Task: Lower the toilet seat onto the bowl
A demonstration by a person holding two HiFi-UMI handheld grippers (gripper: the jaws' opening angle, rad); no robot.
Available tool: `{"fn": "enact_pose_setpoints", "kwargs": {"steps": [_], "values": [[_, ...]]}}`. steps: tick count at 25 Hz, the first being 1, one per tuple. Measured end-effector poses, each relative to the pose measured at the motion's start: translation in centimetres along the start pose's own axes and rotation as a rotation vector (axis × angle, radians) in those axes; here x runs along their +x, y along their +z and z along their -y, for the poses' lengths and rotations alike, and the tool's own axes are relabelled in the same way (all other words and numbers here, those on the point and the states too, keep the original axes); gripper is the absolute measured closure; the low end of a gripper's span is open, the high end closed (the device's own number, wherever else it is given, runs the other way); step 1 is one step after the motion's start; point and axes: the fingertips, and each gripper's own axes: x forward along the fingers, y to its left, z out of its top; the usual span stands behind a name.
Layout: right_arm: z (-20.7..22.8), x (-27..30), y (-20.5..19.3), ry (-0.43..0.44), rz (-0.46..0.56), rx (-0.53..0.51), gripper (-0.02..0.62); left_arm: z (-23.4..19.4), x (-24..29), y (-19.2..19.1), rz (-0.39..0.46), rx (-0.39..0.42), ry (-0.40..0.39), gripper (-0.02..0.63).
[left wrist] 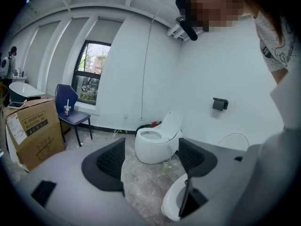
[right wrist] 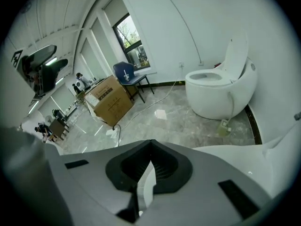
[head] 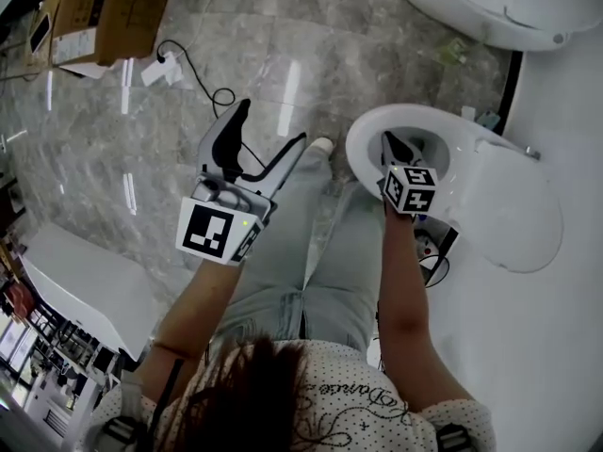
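Note:
The near toilet's white seat ring lies flat round the bowl opening, and its lid is tipped back to the right. My right gripper is shut, its black fingers pointing down over the ring's inner edge; I cannot tell if they touch it. In the right gripper view the jaws meet at the tips, with white toilet surface below. In the left gripper view one right finger crosses the seat ring. My left gripper hangs open over the floor, with nothing between its pads.
A second white toilet stands further off with its lid raised. A cardboard box and a blue chair stand by the window. A cable trails on the marble floor. The person's legs stand beside the bowl.

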Motion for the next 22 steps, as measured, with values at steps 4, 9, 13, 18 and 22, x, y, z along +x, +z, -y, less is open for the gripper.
{"fn": "enact_pose_setpoints", "kwargs": {"steps": [4, 9, 13, 18, 22], "values": [[-0.3, -2.9, 3.5, -0.011, 0.132, 0.064, 0.584, 0.9, 0.1, 2.7, 0.033, 0.025, -0.023, 0.255], [-1.1, -7.4, 8.5, -0.033, 0.319, 0.071, 0.584, 2.0, -0.4, 6.0, 0.076, 0.045, -0.053, 0.281], [-1.9, -11.5, 12.5, -0.052, 0.474, 0.041, 0.584, 3.1, -0.5, 8.0, 0.093, 0.066, -0.081, 0.313], [-3.1, -16.1, 16.8, -0.071, 0.611, -0.009, 0.584, 5.1, -0.1, 9.9, 0.113, 0.075, -0.141, 0.342], [-4.7, -19.5, 20.3, -0.076, 0.709, -0.035, 0.583, 6.4, 0.1, 11.4, 0.118, 0.105, -0.182, 0.362]]}}
